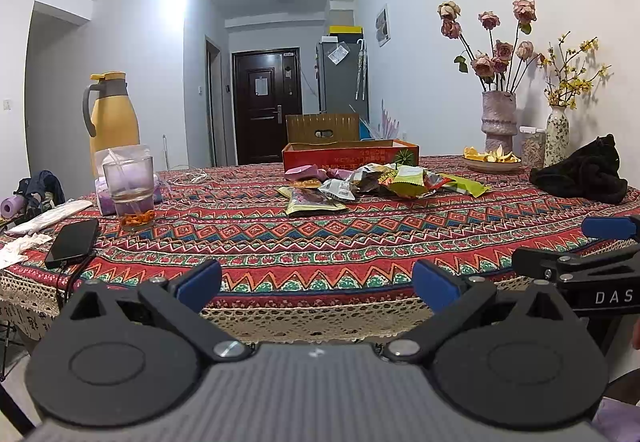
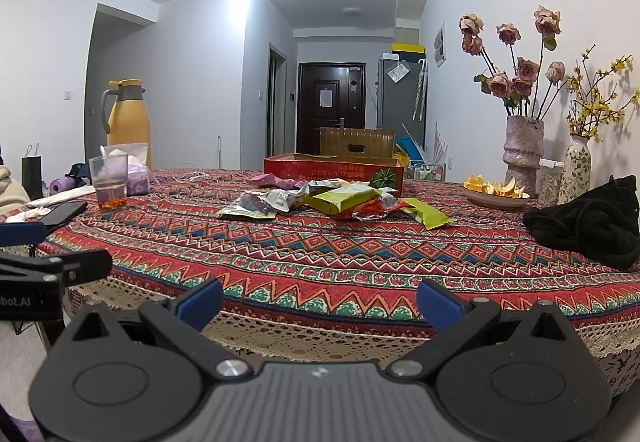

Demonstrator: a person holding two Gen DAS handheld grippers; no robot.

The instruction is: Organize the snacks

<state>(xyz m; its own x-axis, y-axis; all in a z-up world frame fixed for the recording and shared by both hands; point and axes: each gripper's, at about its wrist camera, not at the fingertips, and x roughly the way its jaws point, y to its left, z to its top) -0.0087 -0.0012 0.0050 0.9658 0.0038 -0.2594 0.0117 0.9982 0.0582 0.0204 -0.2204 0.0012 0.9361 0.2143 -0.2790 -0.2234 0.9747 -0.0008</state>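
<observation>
A loose pile of snack packets [image 1: 372,182] lies on the patterned tablecloth near the table's middle; it also shows in the right wrist view [image 2: 336,202]. A red cardboard box [image 1: 350,158] stands open just behind the pile, also in the right wrist view [image 2: 334,170]. My left gripper [image 1: 316,284] is open and empty, held at the table's near edge, well short of the pile. My right gripper [image 2: 318,306] is open and empty at the near edge too. The right gripper [image 1: 576,250] shows at the right of the left wrist view, the left gripper [image 2: 44,250] at the left of the right wrist view.
On the left stand a glass cup [image 1: 130,192], a yellow thermos jug [image 1: 112,114], a phone [image 1: 74,242] with a cable and tissues. On the right are a black cloth [image 1: 584,172], a plate of orange peel [image 1: 492,158] and two flower vases [image 1: 498,122].
</observation>
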